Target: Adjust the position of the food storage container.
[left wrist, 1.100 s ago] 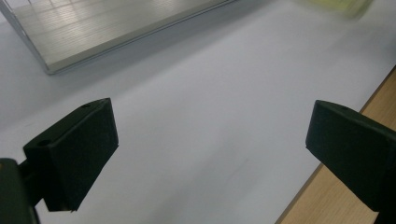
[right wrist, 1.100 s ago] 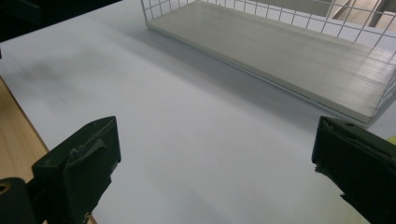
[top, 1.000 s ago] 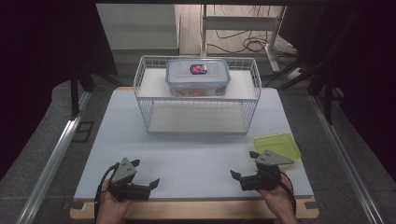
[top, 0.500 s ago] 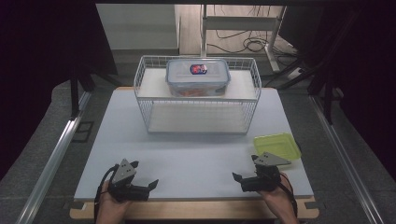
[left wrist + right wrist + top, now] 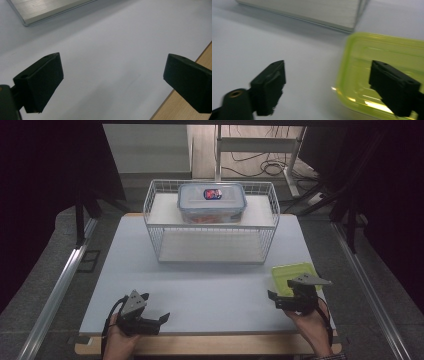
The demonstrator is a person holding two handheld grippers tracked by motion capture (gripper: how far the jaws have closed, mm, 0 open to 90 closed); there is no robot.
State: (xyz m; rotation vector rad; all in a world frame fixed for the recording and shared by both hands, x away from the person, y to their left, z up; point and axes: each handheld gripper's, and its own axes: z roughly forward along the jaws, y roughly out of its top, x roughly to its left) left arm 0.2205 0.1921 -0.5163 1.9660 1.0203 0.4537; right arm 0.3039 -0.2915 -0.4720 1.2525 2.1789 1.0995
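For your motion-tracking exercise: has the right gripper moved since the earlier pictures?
Yes. The right gripper has slid toward the table's right edge, beside the green lid, its jaws closing a little with nothing between them.

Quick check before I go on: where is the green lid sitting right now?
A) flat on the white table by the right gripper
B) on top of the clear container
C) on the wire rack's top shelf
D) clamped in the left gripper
A: the green lid lies flat on the white table just ahead of the right gripper, whose jaws stand open, one over its edge.
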